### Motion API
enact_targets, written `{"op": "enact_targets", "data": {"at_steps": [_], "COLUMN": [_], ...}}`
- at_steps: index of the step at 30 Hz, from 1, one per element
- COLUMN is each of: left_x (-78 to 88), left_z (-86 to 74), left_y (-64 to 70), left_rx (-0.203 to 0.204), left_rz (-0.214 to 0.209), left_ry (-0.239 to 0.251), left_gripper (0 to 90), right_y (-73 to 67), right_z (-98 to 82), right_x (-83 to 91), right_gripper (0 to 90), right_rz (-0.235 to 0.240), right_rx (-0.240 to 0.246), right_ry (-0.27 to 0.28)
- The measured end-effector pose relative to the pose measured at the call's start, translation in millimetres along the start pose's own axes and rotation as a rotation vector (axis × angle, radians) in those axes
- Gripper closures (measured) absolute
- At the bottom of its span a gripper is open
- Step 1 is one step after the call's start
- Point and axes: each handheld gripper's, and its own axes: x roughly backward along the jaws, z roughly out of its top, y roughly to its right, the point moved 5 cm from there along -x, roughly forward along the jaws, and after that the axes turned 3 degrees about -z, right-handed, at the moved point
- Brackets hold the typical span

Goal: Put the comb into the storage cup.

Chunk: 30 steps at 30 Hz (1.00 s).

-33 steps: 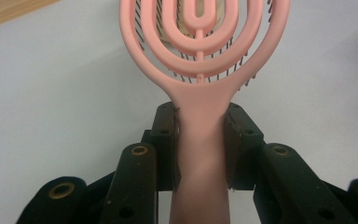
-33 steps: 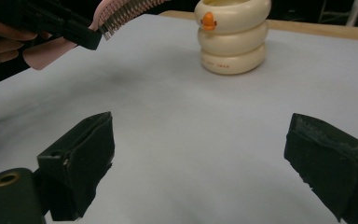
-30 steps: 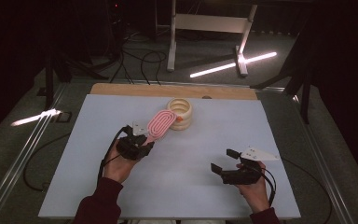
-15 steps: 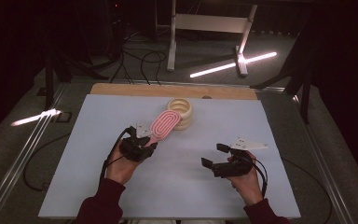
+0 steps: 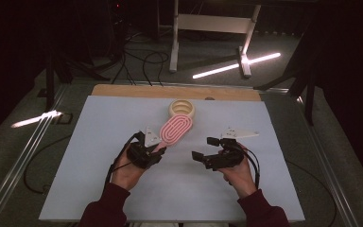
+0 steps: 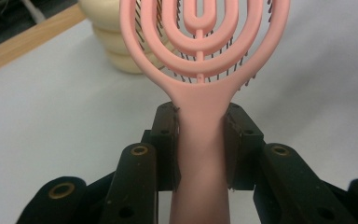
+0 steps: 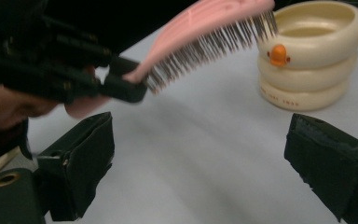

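My left gripper (image 5: 157, 152) pinches the pink brush (image 5: 176, 130) by its handle so the bristles face down, up off the counter (image 5: 99, 142) beside the cream pot (image 5: 181, 109); my right gripper (image 5: 205, 148) is spread wide, ready to help.

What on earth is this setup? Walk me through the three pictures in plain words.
A person sits at a table with a hand-held claw in each hand. The high view looks down from above: the left claw and the right claw sit over a pale sheet. The other two pictures come from small cameras riding on each claw, looking along its black jaws. In the left gripper view, the jaws pinch the handle of a pink hairbrush, held above the sheet. The right gripper view shows its jaws standing wide apart, with nothing between them. Beyond the brush stands a cream ribbed cup with a small orange mark.
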Motion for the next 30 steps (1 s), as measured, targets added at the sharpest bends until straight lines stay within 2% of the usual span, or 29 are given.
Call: {"op": "enact_targets", "data": {"at_steps": [8, 18, 30], "left_x": [-6.4, -7.5, -4.8], "left_z": [1.2, 3.0, 4.7], "left_y": [14.0, 21.5, 27.2], "left_rx": [-0.041, -0.062, -0.091], "left_rz": [-0.014, -0.019, -0.014], "left_ry": [0.005, 0.018, 0.033], "left_gripper": [69.5, 69.5, 69.5], "right_y": [3.0, 5.2, 10.9], "right_z": [12.3, 15.5, 16.0], "right_x": [-8.5, -18.4, -19.5], "right_gripper": [7.6, 7.7, 7.7], "right_rz": [0.046, 0.037, 0.017], "right_rx": [-0.095, -0.12, -0.139], "right_ry": [0.001, -0.025, -0.018]}}
